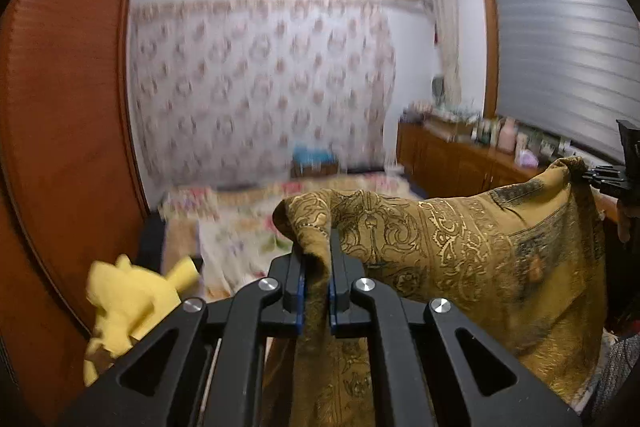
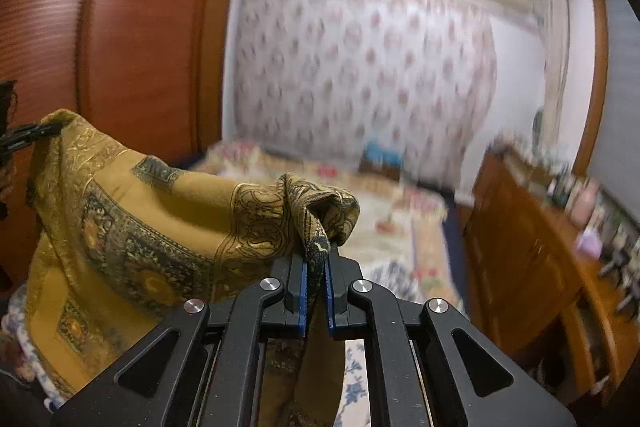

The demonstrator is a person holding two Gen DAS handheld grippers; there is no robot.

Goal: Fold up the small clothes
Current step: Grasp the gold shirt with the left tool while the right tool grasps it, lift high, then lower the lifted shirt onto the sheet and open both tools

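The ochre patterned cloth point(image 1: 460, 239) hangs stretched between 2 clamped grippers — left gripper point(image 1: 317, 259) and right gripper point(image 2: 316, 259) each pinching a corner — above the bed point(image 2: 400, 223) ahead.

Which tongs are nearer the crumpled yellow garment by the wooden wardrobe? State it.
Left. The left tongs, shut on the mustard patterned cloth, sit just right of the crumpled yellow garment; the right tongs hold the cloth's far corner, farther away.

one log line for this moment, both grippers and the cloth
left gripper: shut on mustard patterned cloth corner | right gripper: shut on other corner | cloth: spread between them, above floral bed
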